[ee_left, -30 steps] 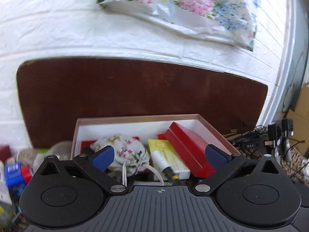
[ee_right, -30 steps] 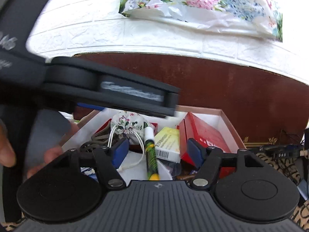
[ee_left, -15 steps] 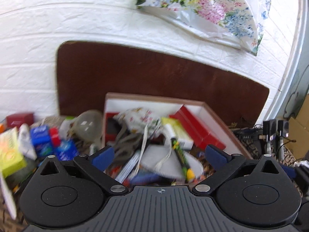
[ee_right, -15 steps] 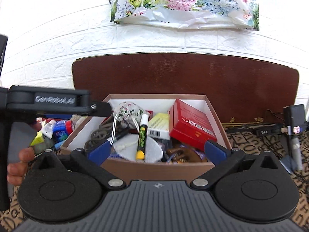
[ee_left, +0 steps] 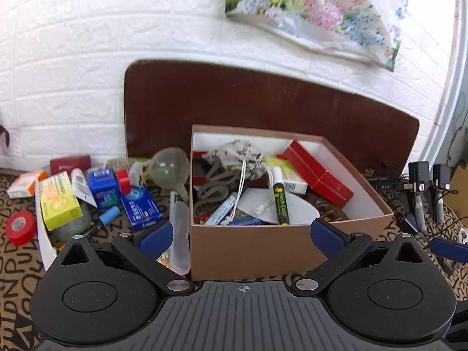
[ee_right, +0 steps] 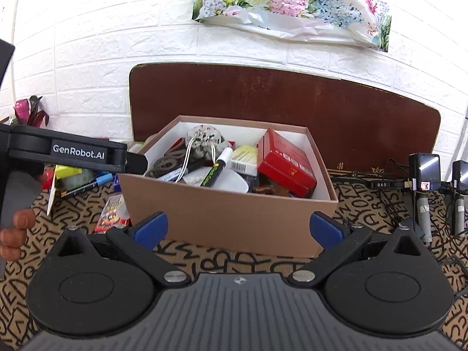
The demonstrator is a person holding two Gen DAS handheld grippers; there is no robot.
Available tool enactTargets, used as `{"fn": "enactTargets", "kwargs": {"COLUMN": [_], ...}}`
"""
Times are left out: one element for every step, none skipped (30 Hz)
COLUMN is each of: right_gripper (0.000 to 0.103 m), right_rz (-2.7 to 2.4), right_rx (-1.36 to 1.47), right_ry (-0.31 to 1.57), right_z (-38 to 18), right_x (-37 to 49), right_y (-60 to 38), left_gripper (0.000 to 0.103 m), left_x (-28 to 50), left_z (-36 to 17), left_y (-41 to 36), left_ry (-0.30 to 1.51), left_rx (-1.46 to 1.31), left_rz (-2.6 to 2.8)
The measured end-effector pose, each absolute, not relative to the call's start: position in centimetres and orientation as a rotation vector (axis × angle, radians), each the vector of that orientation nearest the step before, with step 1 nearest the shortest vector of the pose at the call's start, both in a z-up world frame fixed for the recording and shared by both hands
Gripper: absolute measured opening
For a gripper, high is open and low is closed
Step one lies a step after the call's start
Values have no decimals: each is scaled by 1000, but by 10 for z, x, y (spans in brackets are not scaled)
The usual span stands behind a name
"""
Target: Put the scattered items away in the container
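Note:
A brown cardboard box (ee_left: 248, 248) with white inside walls stands on the patterned mat; it also shows in the right wrist view (ee_right: 231, 213). It holds a red box (ee_left: 318, 172), a floral pouch (ee_left: 237, 158), a marker (ee_left: 279, 199) and more. Scattered items lie left of it: a yellow box (ee_left: 58, 201), blue boxes (ee_left: 102, 187), a clear funnel (ee_left: 171, 169), a clear tube (ee_left: 180, 231), a red tape roll (ee_left: 20, 228). My left gripper (ee_left: 238, 235) is open and empty before the box's front wall. My right gripper (ee_right: 238, 229) is open and empty, also short of the box.
A dark brown board (ee_right: 292, 102) leans on the white brick wall behind the box. Black chargers and cables (ee_right: 424, 175) lie to the right. A floral bag (ee_right: 292, 3) hangs above. The left gripper body (ee_right: 76, 153) crosses the right wrist view's left side.
Both grippers have pulled back and up from inside the box; the whole box and the scattered items on the left have come into view. Both stay open.

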State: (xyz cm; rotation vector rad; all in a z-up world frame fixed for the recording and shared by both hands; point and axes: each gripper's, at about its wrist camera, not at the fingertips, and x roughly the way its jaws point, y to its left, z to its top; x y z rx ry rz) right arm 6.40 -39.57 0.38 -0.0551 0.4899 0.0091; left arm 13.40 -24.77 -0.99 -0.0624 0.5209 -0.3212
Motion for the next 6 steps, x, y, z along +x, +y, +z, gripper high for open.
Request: {"fn": "enactTargets", "kwargs": {"right_gripper": [103,103,103,103,103,103], "right_rz": [9,9,9,8,6,4], "right_rx": [-57,-58,-60,-61,-63,-64], "right_ry": [494,498,501,503,505,507], "right_z": [3,2,2,1,1,1], "right_x": [63,62,62,61,61,60], "right_y": [-395,-394,-393,-392,-392,-391], "left_gripper": [103,103,103,103,103,103], "left_x": [133,132,132,132,131,131], "left_z": [-10,-10,-11,-12,-13,-14], "left_y": [-249,-250,-250,-251,-251,-251], "left_ry": [529,542,553,560,564,565], "left_rx": [-50,-43,-43,-46,-49,-49], "left_rz": [-326,-335,-340,-340,-340,-341]}}
